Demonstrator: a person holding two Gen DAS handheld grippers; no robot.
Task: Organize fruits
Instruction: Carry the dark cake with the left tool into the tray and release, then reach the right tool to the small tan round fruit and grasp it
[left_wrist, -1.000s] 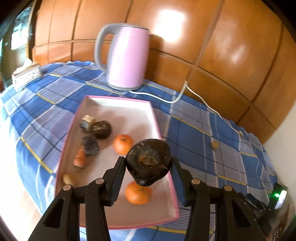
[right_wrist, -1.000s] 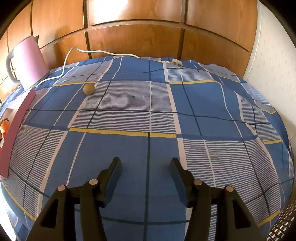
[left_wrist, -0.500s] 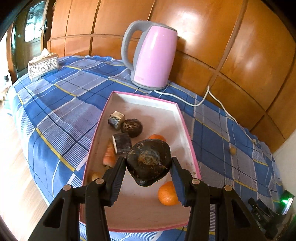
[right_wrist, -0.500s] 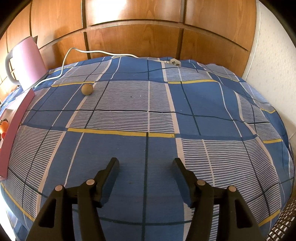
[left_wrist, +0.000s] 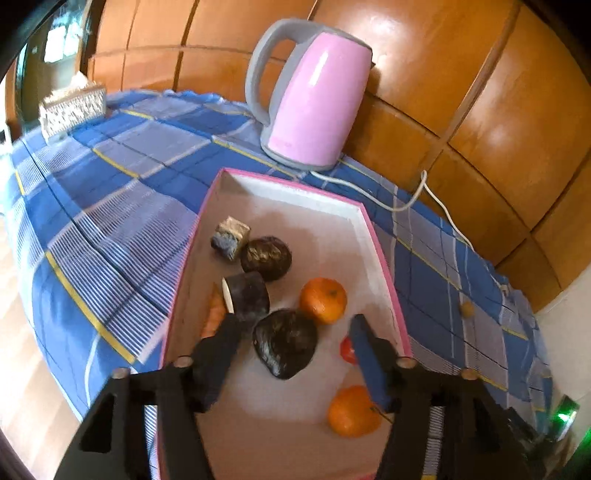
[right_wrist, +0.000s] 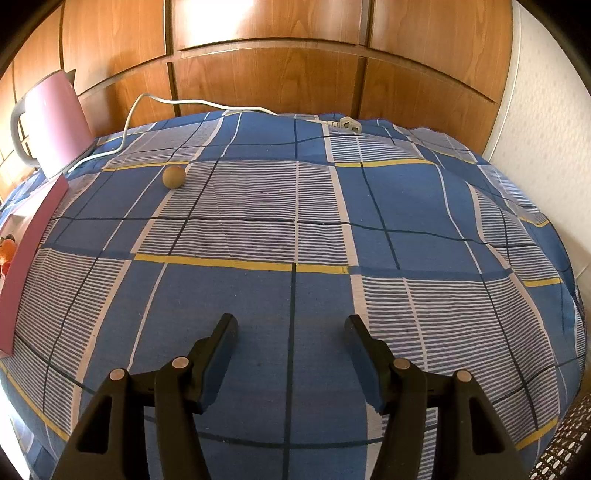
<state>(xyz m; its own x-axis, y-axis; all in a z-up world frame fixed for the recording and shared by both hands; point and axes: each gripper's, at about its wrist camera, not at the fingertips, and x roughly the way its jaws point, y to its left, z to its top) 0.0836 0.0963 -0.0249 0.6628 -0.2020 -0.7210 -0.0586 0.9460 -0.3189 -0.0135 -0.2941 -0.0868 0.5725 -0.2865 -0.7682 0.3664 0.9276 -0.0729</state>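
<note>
Looking along the left gripper (left_wrist: 291, 328), we see its jaws have just been opening and now stand spread, with the dark fruit (left_wrist: 285, 343) between the fingers but free of both pads: a gap shows on each side. The fruit lies on the floor of the pink-rimmed tray (left_wrist: 384, 266), just ahead of the fingertips and slightly nearer the left finger.

Ahead of it, to the right, sits one orange (left_wrist: 323, 300); a second orange (left_wrist: 352, 411) lies below the right finger, partly hidden by it. A small red piece (left_wrist: 346, 350) shows just inside that finger. Beyond the left fingertip we note a dark cut chunk (left_wrist: 246, 301), an orange-pink piece (left_wrist: 213, 317) against the tray wall, then another dark round fruit (left_wrist: 266, 257) and a blue-grey block (left_wrist: 231, 237). Past the tray's far end stands a pink kettle (left_wrist: 317, 99).

Our right gripper (right_wrist: 290, 326) also has its jaws apart, nothing between them, above the blue checked cloth (right_wrist: 406, 206). A small tan ball (right_wrist: 174, 177) lies well ahead and to the left of it; the tray edge (right_wrist: 22, 258) is at far left.
</note>
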